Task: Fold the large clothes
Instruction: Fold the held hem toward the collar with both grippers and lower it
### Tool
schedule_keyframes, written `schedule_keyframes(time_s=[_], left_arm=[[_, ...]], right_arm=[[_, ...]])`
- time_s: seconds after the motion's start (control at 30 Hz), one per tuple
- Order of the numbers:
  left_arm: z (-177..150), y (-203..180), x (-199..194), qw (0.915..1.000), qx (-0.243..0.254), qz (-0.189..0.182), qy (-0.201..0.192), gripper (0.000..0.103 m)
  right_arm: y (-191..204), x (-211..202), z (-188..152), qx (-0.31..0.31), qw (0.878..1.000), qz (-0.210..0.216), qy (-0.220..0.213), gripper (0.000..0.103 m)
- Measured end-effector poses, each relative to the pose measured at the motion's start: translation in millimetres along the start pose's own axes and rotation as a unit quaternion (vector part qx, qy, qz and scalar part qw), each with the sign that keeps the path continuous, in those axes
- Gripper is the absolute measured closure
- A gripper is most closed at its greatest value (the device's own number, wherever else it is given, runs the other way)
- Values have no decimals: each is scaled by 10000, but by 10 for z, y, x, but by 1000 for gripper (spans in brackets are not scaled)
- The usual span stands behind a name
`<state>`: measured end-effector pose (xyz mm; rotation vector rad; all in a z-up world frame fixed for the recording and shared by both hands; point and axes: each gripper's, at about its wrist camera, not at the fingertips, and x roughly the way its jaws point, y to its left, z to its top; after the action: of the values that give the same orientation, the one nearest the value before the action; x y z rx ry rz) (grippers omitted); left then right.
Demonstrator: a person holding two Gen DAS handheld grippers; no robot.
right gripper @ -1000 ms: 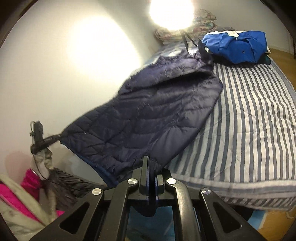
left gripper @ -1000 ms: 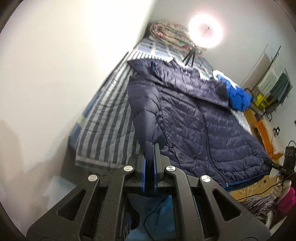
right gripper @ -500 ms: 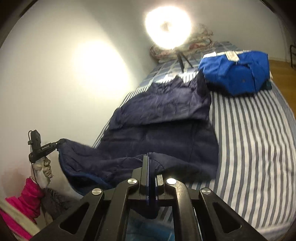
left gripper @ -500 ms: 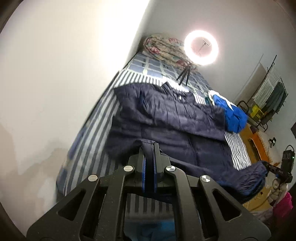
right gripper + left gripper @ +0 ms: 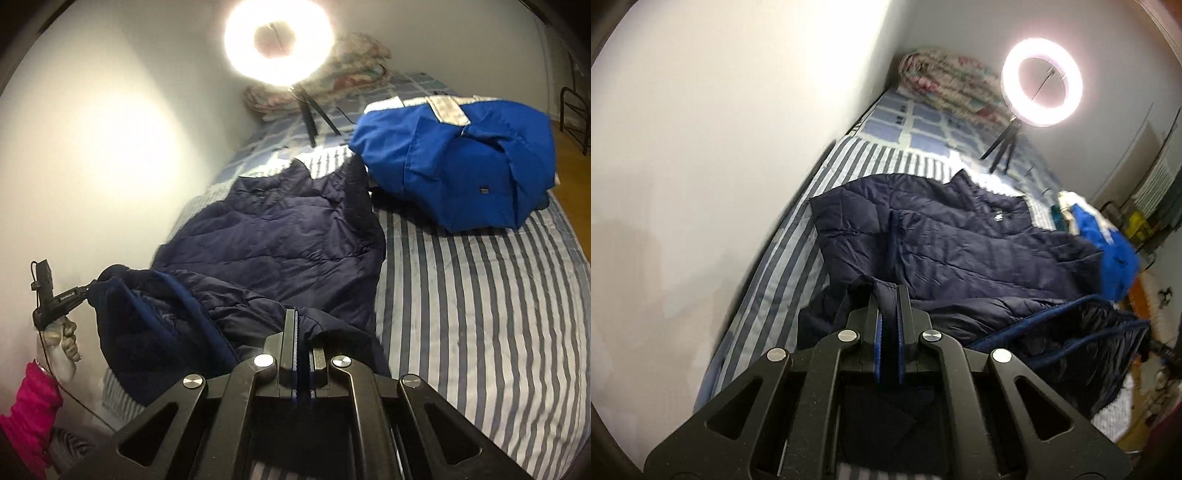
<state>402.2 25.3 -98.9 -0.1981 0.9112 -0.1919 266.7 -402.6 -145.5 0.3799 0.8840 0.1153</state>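
Navy quilted puffer jacket [image 5: 979, 251] is lying across the blue-and-white striped bed [image 5: 480, 295], its hem being pinched by both the left hand-held gripper [image 5: 889, 295] and the right hand-held gripper [image 5: 300, 325]. A folded bright blue garment [image 5: 454, 162] is sitting at two o'clock.

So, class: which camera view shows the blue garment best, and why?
The right wrist view: the blue garment lies whole and close on the striped bed. The left wrist view shows only a blurred part at the frame's right edge, beyond the navy jacket.
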Motion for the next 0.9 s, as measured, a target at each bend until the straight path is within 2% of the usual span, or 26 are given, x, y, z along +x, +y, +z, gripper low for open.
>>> schedule_keyframes(time_s=[0.13,0.27,0.43,0.47,0.5,0.6,0.63,0.7,0.73,0.77,0.8,0.9], left_arm=[[100,-20,350,9998,95,132,104,99],[231,1,656,9997,-9,205,154,99],[291,-9,1115,9985,107,262,470,99],[283,-1,1155,9983,116,271,504,98],[284,6,1207,9980,127,270,566,91],[316,36,1227,9977,117,60,665,69],[336,52,1209,9978,78,-31,658,61],[382,99,1150,9977,-43,-183,647,50],[411,140,1101,9977,-142,-276,609,45],[443,189,1046,9977,-245,-334,536,41],[479,249,992,9979,-341,-337,430,33],[548,389,870,9987,-360,-287,231,32]], right_arm=[[-102,314,195,-1,9999,-118,28,102],[-243,605,364,123,9998,-175,57,102],[-414,980,369,250,9983,-216,477,100],[-440,1010,354,267,9982,-178,514,98],[-466,1024,340,278,9981,-114,544,95],[-586,998,342,413,9968,225,650,85],[-638,940,349,493,9960,412,615,78],[-711,835,350,573,9947,696,495,61],[-747,746,337,564,9944,808,387,42],[-762,684,328,523,9951,779,296,28],[-775,616,315,438,9965,682,190,27],[-811,520,292,293,9979,585,13,27]])
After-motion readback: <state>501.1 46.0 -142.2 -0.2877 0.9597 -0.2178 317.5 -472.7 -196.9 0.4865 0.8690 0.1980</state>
